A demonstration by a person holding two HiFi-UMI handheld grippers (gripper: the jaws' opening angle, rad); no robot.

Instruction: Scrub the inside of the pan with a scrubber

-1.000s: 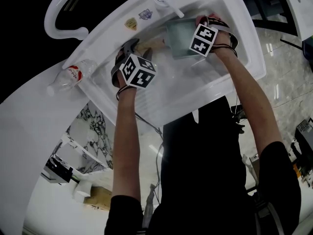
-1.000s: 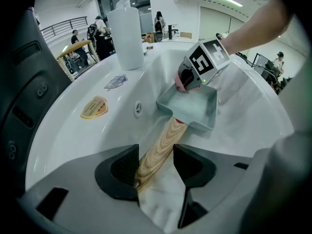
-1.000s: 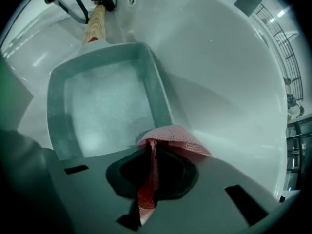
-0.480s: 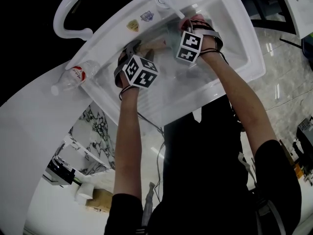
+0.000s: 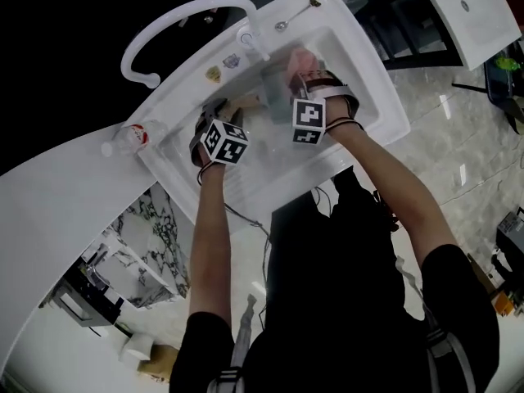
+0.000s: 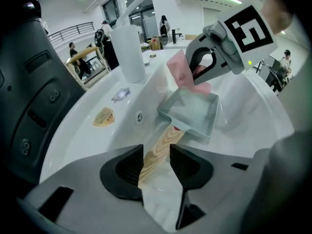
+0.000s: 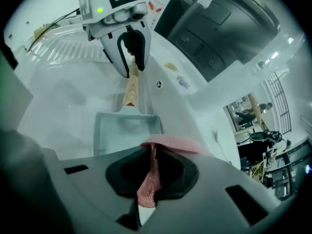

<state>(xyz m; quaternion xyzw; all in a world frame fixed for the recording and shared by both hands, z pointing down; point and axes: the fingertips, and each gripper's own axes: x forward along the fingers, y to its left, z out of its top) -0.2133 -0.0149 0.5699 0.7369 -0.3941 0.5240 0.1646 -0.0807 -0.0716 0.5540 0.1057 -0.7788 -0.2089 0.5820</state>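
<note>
Square pan point(image 6: 192, 113): long axis laid along wooden handle point(image 6: 165, 138) toward left gripper point(image 6: 152, 156), jaws just closed in, handle pinched; pink scrubber point(image 7: 170, 143) pinched in right gripper point(image 7: 148, 174), poised just above pan interior

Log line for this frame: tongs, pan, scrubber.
left tongs: just closed in, gripping pan handle | right tongs: shut on pink scrubber, over pan | pan: in sink

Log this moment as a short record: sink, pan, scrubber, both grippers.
place: white sink
pan: square pale pan with a wooden pan handle, lying in the sink
scrubber: pink mesh scrubber, held over the pan
left gripper: jaws just closing on the pan handle between them
right gripper: clamped on the scrubber
</note>
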